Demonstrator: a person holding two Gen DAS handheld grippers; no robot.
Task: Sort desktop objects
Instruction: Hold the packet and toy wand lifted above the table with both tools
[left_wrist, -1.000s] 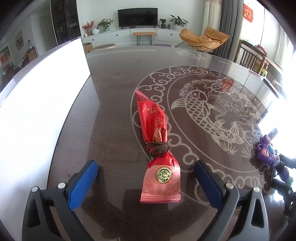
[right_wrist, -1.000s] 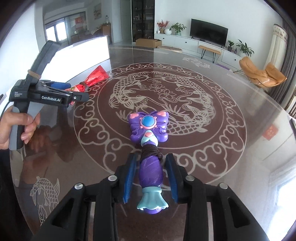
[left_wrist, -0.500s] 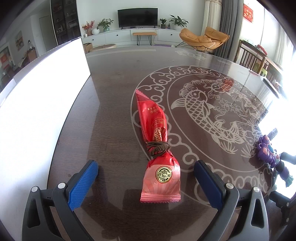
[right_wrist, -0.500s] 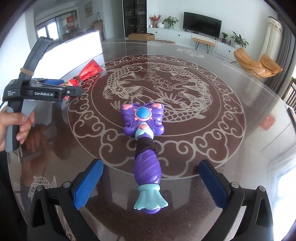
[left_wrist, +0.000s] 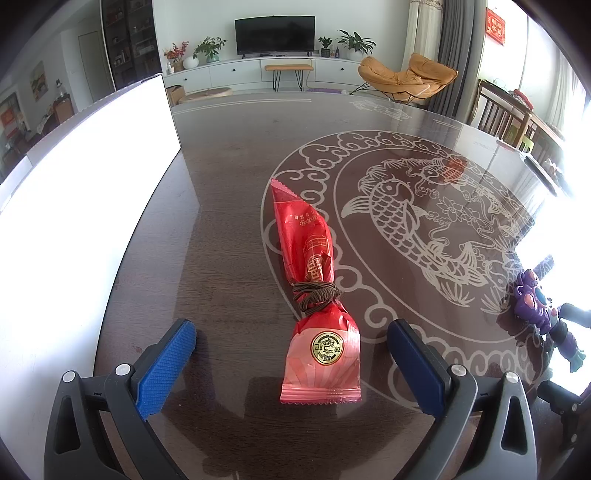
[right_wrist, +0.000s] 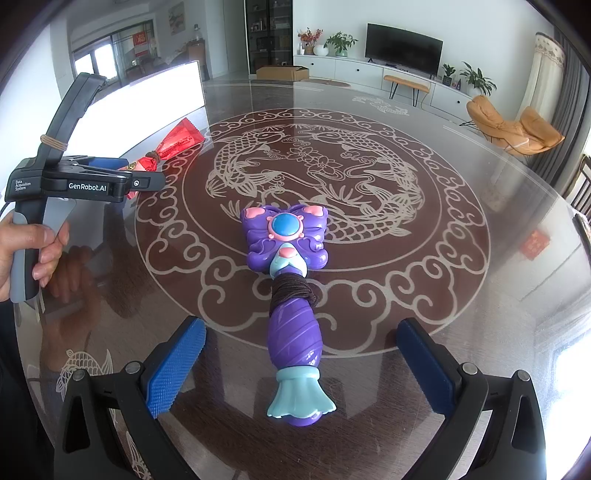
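Snack packet (left_wrist: 317, 314) on table (left_wrist: 229, 206), board (left_wrist: 85, 206) left of it, toy wand (right_wrist: 291, 295) well right

red packet (left_wrist: 320, 295), purple toy (right_wrist: 291, 295), fish-patterned table (right_wrist: 424, 295)

Home living room, television (left_wrist: 275, 35), orange lounge chair (left_wrist: 406, 79) (potted plants (left_wrist: 354, 40))

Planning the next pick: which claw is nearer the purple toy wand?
Right. The right claw straddles the purple toy wand, open; the left claw sits apart, around the red snack packet.
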